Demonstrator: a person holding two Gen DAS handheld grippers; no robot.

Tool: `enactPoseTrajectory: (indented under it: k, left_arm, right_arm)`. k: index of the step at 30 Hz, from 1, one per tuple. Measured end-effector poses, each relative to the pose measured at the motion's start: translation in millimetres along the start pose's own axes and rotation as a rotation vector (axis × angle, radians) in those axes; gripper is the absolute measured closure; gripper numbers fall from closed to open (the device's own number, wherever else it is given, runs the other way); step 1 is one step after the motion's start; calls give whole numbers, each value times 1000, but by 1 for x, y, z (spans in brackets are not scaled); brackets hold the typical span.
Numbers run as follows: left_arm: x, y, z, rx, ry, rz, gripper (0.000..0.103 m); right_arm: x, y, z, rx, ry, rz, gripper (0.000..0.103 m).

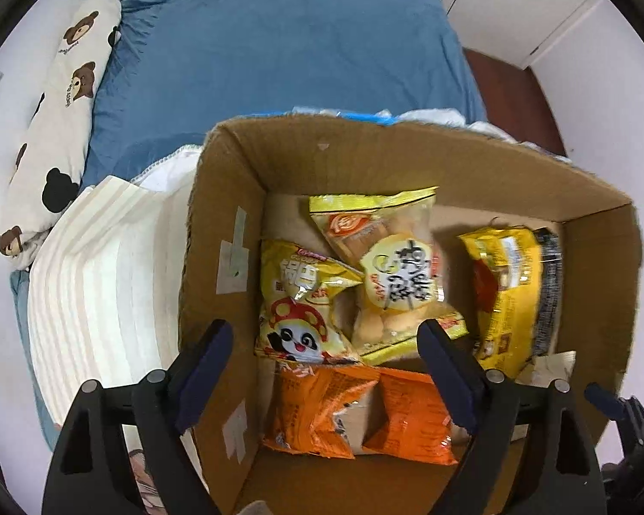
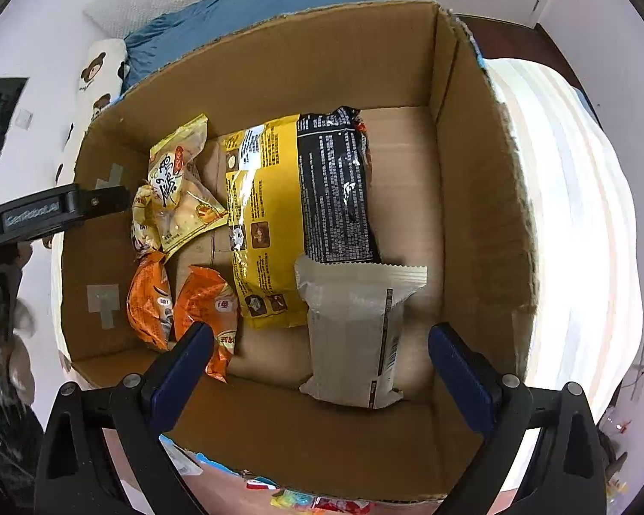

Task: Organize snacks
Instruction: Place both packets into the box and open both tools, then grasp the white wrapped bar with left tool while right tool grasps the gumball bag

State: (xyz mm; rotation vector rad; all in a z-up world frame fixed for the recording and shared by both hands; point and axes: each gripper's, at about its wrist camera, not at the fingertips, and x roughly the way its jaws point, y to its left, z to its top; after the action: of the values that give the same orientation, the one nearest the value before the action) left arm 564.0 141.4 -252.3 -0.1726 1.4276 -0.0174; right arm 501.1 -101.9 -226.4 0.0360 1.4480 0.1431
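While both grippers are hovering wide apart and holding nothing, the left gripper and right gripper are sitting between placements over the box. Yellow, orange and white packets are lying flat inside; next probably means fetching the loose snacks just outside.

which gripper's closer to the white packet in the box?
Right. The right gripper hangs open directly over the white packet; the left gripper hangs open over the orange bags across the box.
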Motion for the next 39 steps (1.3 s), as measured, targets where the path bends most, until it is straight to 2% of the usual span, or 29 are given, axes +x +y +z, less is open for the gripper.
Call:
enactPoseTrajectory:
  k: [5,9,16,22,26,28,32,33,38,39]
  left_arm:
    - [-32,-6,-19,3,-108,-7,15]
    - [-68,-21,-49,5,-204,-48,15]
    - [-124,-31,-106,23,-363,-24,15]
    - [-154,-32,-166,53,-456,31,15]
    - [-147,-19,-210,62,-432,52,15]
    - [-135,-9,-236,69,-406,86,15]
    - [-91,12,-287,88,-292,152,15]
    - [-72,19,-302,96,-243,170,15]
    - [-1,37,-344,125,-64,225,15]
    - [11,38,-347,139,-40,237,15]
  right_arm:
    - [-20,2,-7,-7,-64,-3,1]
    - [-44,6,-19,-9,-144,2,1]
    - [-93,14,-51,-4,-272,43,1]
    - [-112,17,-95,18,-295,122,1]
    - [-102,17,-137,21,-252,180,1]
    - [-88,14,-163,33,-207,216,1]
    - [-42,7,-212,69,-86,236,1]
    - [-30,6,-224,82,-59,239,1]
    - [23,0,-262,137,42,237,2]
    - [32,-1,-268,153,51,228,6]
